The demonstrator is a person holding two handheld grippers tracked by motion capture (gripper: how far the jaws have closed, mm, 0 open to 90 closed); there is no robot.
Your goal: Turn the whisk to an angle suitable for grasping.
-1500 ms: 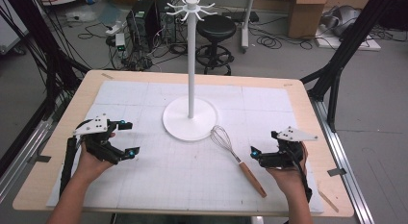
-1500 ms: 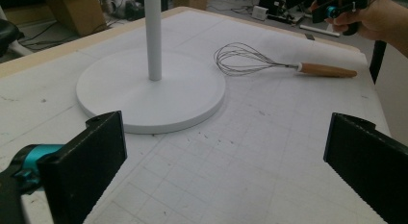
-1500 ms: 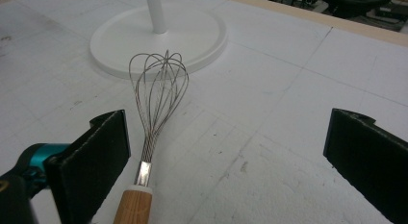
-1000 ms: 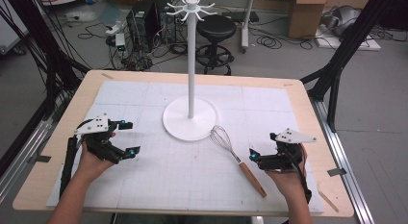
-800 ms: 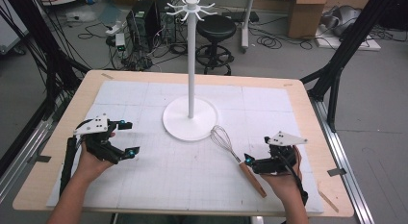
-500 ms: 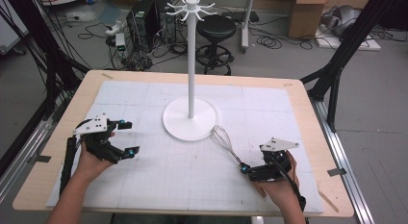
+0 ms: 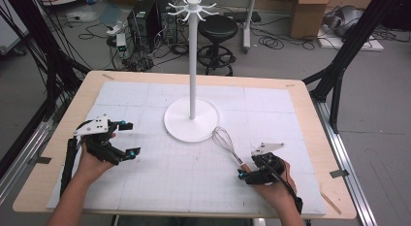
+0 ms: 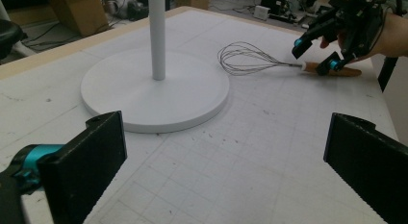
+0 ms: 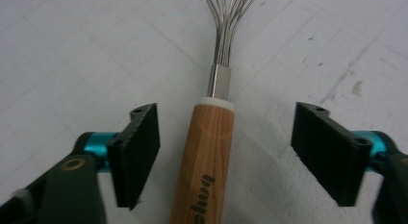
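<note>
Straddling the wooden handle of the whisk (image 9: 204,161), the right gripper (image 9: 226,147) has its jaws half-wide, one on each side of the handle with a gap on both sides; they have just been closing and the pads do not press on the wood. The whisk lies flat on the white gridded mat (image 7: 160,187) at the near right, its wire head pointing toward the round base of the white stand (image 7: 192,118) at the middle. At the near left, the left gripper (image 7: 127,137) stands wide open over bare mat
</note>
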